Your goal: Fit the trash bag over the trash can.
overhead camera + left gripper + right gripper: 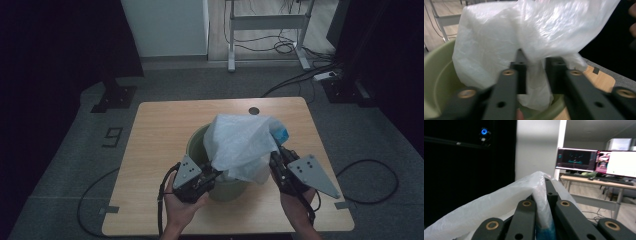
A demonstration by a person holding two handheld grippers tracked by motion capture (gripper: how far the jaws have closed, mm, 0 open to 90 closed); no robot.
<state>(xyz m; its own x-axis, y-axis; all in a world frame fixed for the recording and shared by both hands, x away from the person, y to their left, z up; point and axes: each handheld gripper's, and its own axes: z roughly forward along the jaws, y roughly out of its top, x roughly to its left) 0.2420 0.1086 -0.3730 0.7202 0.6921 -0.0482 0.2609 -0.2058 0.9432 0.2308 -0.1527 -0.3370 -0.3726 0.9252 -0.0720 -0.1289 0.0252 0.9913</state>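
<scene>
Thin white plastic is billowing above the green bin: the bag [240, 145] is hanging half lifted over the bin [197, 145], its lower folds dipping inside the rim and its upper part raised toward the right. The right claw [278, 161] is clenching a fold of the bag between its jaws, plain in the right gripper view [541, 195], with something blue [281, 134] showing beside the plastic there. The left claw [214, 174] is sitting at the near rim of the bin; in the left gripper view [534, 72] its jaws are standing apart with film hanging between them, and the pads are not pressing on it, so it reads as released.

Judging by this, the bag is neither spread over the rim nor clear of the bin; either way, most of the handling is still remaining. Counted: one bag, one bin, two claws, one wooden worktop [160, 130].
</scene>
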